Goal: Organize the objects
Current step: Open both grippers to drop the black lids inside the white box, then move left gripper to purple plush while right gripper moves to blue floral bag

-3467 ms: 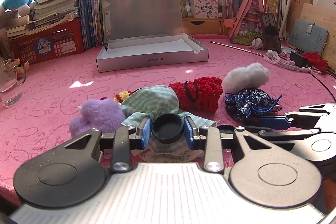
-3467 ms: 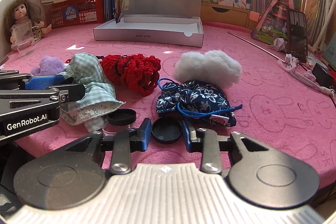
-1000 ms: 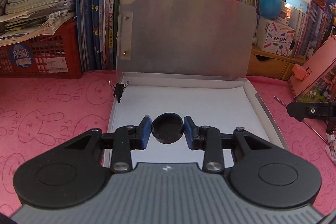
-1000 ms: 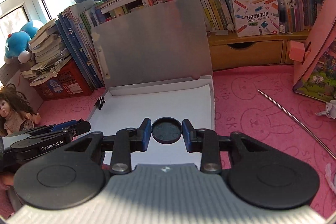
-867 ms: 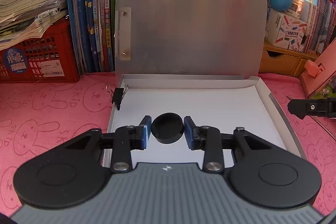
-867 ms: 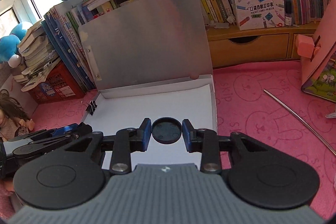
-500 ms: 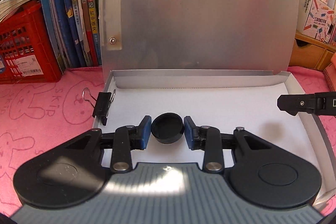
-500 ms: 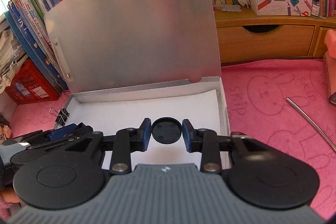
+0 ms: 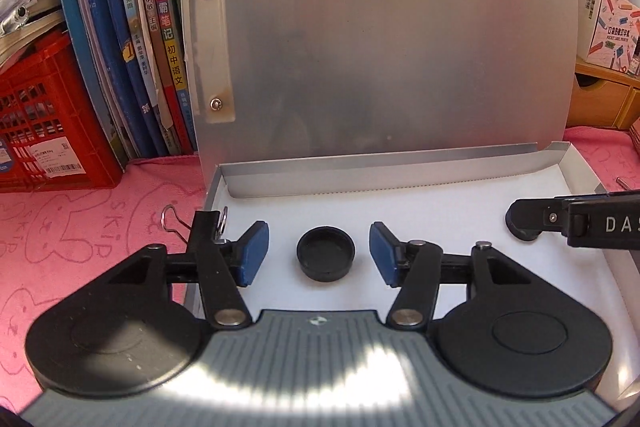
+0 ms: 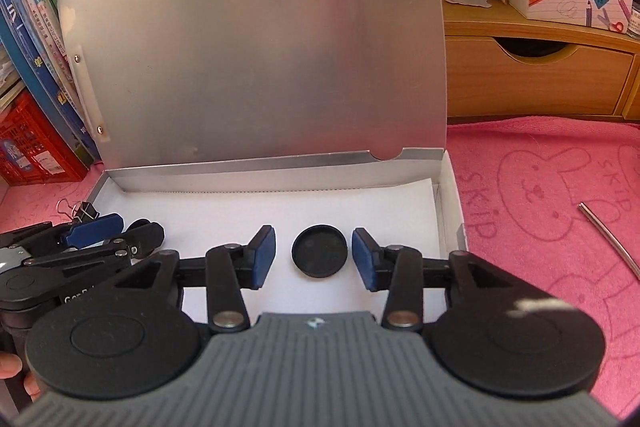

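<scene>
A shallow silver box [image 9: 560, 157] with its lid [image 9: 380, 39] standing open lies on the pink cloth. In the left wrist view a black round cap [image 9: 325, 253] rests on the box's white floor between the open fingers of my left gripper [image 9: 319, 254]. In the right wrist view a second black cap [image 10: 319, 255] lies on the white floor between the open fingers of my right gripper [image 10: 313, 257]. The right gripper's tip shows in the left wrist view [image 9: 524, 217] at the right, and the left gripper shows in the right wrist view [image 10: 116, 229] at the left.
A black binder clip [image 9: 200, 227] sits on the box's left wall. Books [image 9: 132, 27] and a red crate [image 9: 44, 131] stand behind at the left. A wooden drawer unit [image 10: 540, 75] and a metal rod [image 10: 608, 239] are at the right.
Both grippers moved down into the box and opened. Each black cap left its fingers and now lies on the white floor.
</scene>
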Motion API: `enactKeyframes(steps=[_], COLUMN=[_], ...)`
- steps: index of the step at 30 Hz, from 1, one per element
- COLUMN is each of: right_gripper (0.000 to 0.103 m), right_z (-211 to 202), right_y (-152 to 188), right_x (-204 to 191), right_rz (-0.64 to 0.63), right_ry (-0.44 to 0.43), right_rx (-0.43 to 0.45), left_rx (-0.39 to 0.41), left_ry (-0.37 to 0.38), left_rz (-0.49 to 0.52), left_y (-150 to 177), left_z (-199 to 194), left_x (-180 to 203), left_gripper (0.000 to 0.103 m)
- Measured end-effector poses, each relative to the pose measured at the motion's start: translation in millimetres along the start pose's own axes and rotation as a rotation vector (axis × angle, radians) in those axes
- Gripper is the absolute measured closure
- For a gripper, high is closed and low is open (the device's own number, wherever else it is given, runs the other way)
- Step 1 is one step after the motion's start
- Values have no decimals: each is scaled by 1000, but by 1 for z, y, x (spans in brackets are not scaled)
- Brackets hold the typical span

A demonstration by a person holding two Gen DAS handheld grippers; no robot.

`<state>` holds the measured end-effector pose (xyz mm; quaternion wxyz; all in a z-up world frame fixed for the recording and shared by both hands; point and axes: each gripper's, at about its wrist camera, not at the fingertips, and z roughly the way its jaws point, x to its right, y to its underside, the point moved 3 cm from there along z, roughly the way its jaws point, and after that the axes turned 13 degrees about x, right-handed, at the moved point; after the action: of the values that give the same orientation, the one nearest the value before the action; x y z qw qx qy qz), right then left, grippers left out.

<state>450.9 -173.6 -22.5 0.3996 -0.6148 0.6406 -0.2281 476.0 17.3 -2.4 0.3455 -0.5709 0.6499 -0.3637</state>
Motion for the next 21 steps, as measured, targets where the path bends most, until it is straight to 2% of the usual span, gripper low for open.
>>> enactKeyframes(steps=[3, 6, 12, 17, 21], right_gripper=[38, 35, 22, 15, 12], right_z=[-13, -34, -92, -141, -183], right_y=[-1, -2, -3, 7, 24], right_x=[1, -1, -6, -10, -16], right_rz=[5, 3, -26, -32, -58], right_ry=[6, 7, -4, -13, -15], right_rx=[11, 31, 106, 160, 204], left_rx=[21, 49, 116, 184, 208], left_ry=[1, 10, 39, 63, 93], left_rz=[5, 2, -11, -5, 8], left_y=[-5, -9, -14, -5, 14], left_z=[-18, -42, -108, -176, -223], left_x=[0, 0, 4, 11, 17], left_gripper=[31, 30, 23, 20, 19])
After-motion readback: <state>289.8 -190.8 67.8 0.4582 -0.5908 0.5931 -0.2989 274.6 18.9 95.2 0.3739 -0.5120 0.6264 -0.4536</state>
